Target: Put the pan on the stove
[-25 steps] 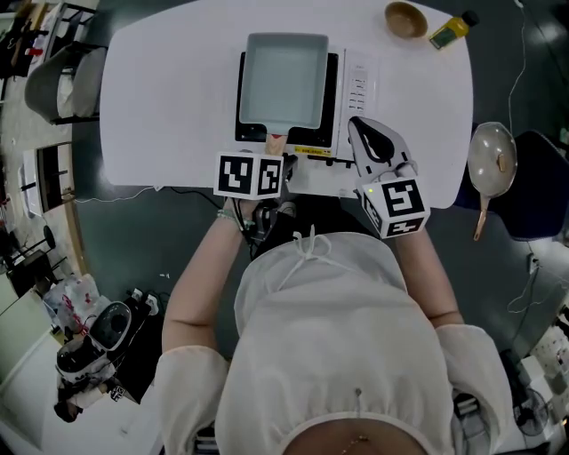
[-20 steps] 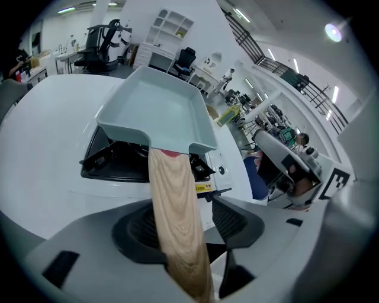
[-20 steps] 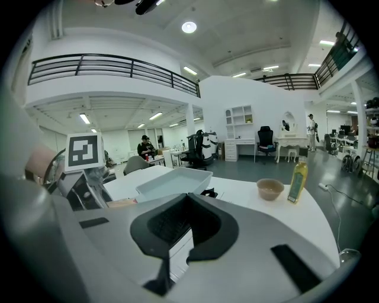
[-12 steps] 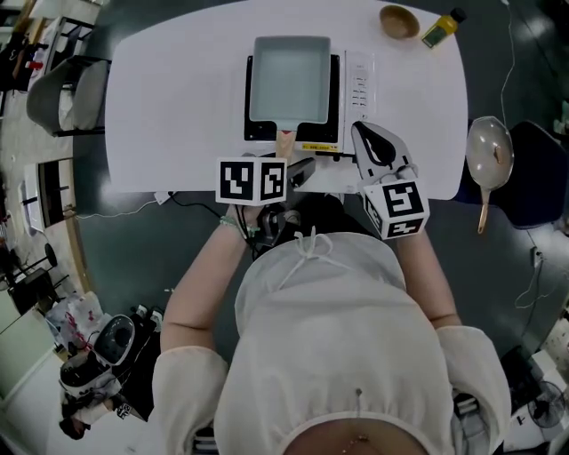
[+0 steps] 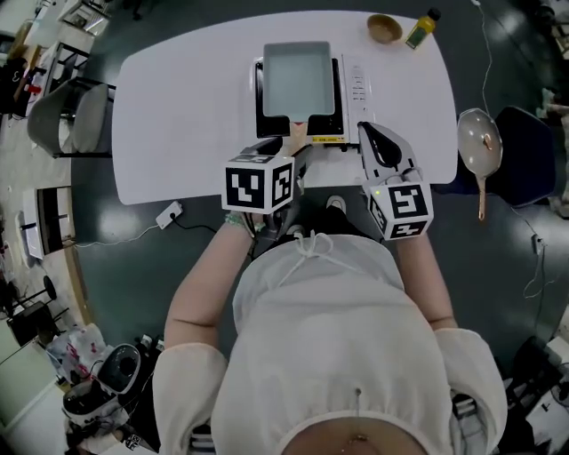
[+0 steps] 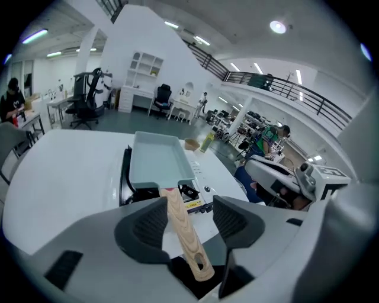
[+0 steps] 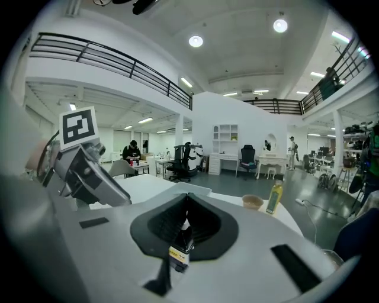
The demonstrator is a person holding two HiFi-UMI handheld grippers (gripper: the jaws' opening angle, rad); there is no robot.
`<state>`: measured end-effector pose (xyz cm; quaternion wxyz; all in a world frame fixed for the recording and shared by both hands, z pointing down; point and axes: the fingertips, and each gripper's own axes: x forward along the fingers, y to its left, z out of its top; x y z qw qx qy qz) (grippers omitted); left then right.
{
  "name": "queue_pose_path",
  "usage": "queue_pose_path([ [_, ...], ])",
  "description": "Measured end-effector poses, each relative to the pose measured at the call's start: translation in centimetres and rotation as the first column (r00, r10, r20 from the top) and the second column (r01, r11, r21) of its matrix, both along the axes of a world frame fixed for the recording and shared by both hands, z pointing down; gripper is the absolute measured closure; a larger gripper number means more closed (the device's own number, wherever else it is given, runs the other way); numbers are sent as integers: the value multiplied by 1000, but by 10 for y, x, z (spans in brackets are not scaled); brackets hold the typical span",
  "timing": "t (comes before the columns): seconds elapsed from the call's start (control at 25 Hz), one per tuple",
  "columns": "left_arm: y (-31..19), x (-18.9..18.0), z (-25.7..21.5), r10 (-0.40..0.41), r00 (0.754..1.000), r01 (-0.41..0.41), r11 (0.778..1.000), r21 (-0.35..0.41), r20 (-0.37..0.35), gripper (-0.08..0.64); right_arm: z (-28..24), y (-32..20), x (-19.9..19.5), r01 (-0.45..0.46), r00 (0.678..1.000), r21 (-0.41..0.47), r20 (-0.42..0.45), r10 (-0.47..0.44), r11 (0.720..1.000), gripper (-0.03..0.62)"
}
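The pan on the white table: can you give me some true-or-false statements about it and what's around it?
The pan sits on the stove. True.
The pan is round. False: it is rectangular, with a wooden handle.
A bowl and a bottle stand at the far right corner of the table. True.
The right claw is wide open. False: its jaws are together, nothing between them.

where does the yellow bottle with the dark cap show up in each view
Head view: the yellow plastic bottle with a dark cap is at the top right, near the far edge of the white table.
Left gripper view: near the middle, small and blurred.
Right gripper view: right of centre, upright.
Shared landmark: the small brown bowl sits just left of it in every view.
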<state>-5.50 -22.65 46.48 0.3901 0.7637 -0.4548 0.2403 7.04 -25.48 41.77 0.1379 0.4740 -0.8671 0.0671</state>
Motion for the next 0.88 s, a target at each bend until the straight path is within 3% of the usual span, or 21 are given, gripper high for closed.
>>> queue_pose_path([
  [0.08, 3, -6, -11, 3, 1000, -5, 998, 60, 26, 379, -5, 13, -2, -20, 1000, 16, -4, 20, 1000, 586],
  [0.24, 12, -17, -23, 6, 998, -13, 991, 130, 60, 508, -16, 36, -6, -52, 999, 46, -9, 52, 998, 586],
  [0.36, 16, -24, -35, 17, 996, -34, 979, 203, 84, 531, -25, 49, -10, -67, 998, 73, -12, 68, 995, 586],
  [0.48, 20, -30, -56, 27, 998, -44, 953, 300, 58, 535, -34, 60, -14, -82, 996, 105, -7, 84, 991, 586],
  [0.64, 25, -37, -85, 64, 997, -74, 887, 455, 37, 535, -49, 69, -20, -81, 997, 161, 6, 81, 984, 586],
  [0.8, 33, -45, -111, 111, 994, -96, 787, 609, 13, 535, -62, 75, -26, -58, 998, 212, 10, 57, 976, 586],
  [0.88, 35, -53, -116, 115, 993, -95, 752, 652, 12, 535, -66, 78, -29, -42, 999, 230, 13, 40, 972, 586],
])
